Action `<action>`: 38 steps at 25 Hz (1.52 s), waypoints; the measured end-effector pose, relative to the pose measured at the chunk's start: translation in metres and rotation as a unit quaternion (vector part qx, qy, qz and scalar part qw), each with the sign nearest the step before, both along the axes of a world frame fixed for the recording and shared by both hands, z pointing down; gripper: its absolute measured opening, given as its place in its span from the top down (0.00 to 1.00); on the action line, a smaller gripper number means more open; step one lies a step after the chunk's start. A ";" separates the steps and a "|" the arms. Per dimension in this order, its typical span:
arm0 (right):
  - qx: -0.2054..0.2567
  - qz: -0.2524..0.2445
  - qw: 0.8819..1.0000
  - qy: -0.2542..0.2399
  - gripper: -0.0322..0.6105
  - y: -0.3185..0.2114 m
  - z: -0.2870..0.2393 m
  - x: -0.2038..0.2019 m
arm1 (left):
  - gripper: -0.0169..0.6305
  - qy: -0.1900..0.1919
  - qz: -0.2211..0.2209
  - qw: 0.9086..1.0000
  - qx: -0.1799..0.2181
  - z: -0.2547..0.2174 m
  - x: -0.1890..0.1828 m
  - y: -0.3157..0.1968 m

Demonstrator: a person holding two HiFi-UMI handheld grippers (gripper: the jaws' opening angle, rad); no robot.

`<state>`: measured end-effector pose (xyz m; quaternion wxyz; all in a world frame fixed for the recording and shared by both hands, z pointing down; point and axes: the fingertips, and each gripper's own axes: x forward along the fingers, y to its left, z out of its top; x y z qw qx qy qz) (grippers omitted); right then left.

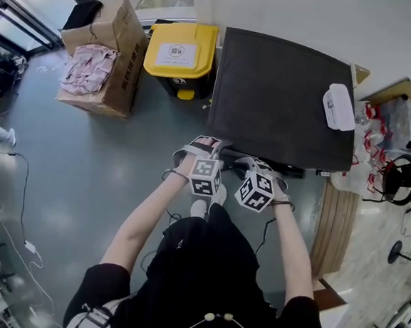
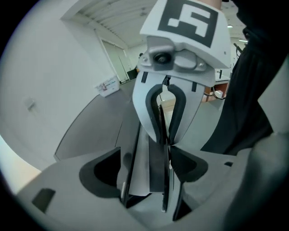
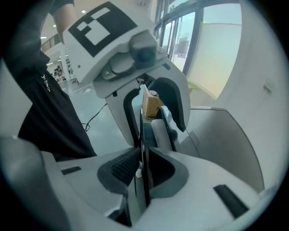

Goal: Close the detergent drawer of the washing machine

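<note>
- The washing machine point(image 1: 283, 95) fills the upper centre of the head view, and both grippers sit at its lower, front edge.
- My left gripper point(image 1: 208, 150) has its jaws spread wide with nothing gripped between them.
- My right gripper point(image 1: 253, 164), just beside it, has its jaws almost together and holds nothing that I can see.
- The detergent drawer should be on the front face under that edge. The grippers cover it, so I cannot tell whether it is fully in.
- With neither gripper holding anything, the push is probably finished. All that seems left is checking that the drawer sits flush.
</note>
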<state>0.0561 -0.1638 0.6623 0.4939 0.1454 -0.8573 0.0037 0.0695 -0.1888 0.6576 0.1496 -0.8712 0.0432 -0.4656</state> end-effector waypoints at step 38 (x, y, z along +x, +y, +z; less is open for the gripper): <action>0.137 0.125 0.980 0.075 0.72 -0.056 -0.006 0.042 | 0.77 0.041 -0.132 0.990 0.038 -0.007 0.009 -0.033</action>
